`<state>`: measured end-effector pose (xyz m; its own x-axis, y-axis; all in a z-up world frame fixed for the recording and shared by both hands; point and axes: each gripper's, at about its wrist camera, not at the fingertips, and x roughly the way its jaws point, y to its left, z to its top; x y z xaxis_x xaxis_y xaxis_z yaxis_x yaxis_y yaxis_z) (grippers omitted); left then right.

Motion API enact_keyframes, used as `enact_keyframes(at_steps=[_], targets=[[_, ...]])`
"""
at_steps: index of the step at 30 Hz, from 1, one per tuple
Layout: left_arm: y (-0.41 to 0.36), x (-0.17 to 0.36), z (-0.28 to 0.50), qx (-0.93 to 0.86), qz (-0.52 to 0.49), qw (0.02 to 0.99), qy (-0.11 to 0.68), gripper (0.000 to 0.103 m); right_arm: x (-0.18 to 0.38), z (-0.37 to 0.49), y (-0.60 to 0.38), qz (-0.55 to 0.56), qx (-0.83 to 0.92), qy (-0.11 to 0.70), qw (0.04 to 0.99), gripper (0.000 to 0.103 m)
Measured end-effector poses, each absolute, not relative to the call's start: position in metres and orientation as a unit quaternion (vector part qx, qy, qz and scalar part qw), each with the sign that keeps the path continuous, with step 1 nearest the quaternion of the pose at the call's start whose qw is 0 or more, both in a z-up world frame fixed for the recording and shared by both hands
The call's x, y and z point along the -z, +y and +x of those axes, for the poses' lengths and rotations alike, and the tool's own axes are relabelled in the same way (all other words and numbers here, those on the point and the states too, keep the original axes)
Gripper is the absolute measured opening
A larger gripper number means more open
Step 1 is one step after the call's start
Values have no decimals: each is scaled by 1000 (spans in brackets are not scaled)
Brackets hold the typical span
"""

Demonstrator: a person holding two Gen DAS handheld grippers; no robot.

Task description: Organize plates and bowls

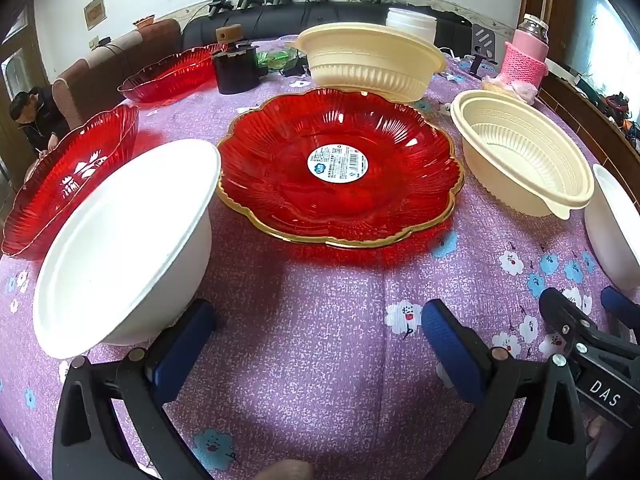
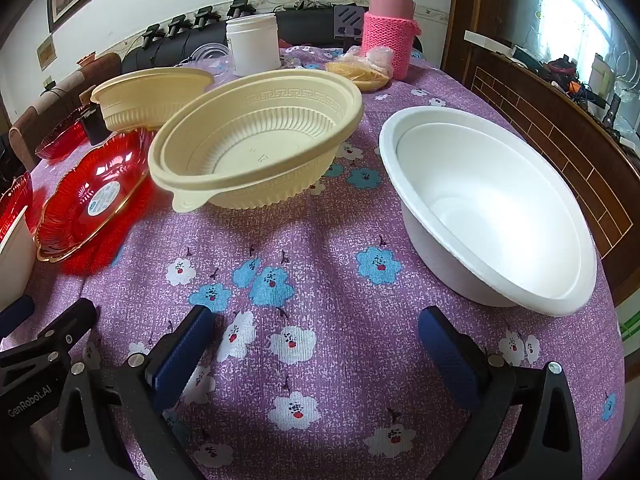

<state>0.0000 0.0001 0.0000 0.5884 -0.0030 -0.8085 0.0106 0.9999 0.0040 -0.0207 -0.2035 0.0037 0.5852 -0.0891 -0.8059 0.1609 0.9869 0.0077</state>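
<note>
My left gripper (image 1: 320, 344) is open and empty, low over the purple cloth. A white bowl (image 1: 124, 244) stands just beyond its left finger. A gold-rimmed red plate (image 1: 340, 168) lies ahead. Two more red plates (image 1: 68, 176) (image 1: 168, 76) lie to the left. Cream bowls sit far (image 1: 372, 60) and right (image 1: 524, 156). My right gripper (image 2: 316, 344) is open and empty. A second white bowl (image 2: 488, 208) sits ahead right of it, and the cream bowl (image 2: 256, 140) ahead left. The far cream bowl (image 2: 148, 96) and the red plate (image 2: 88, 200) lie further left.
A pink-sleeved flask (image 2: 388, 24), a white jar (image 2: 252, 44) and a bag of food (image 2: 360, 68) stand at the table's far end. A black pot (image 1: 236, 68) sits by the far red plate. A wooden cabinet (image 2: 560, 120) lines the right edge. A person (image 1: 36, 116) sits at left.
</note>
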Motion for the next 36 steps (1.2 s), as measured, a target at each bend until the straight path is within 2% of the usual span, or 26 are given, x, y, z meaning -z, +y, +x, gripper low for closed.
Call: enact_keyframes(at_steps=[23,29,36], targets=[[-4,-6,-75,61,22,871,487,103,-4,-20,-203,40,70,450,889,102],[1,-29,-110,123,13,889,440,103,-4,-21,-205,38,60,452,889,102],[30,-62,-154,192,-43,904,381,103,-5,-21,-205,33,50,474,878,102]])
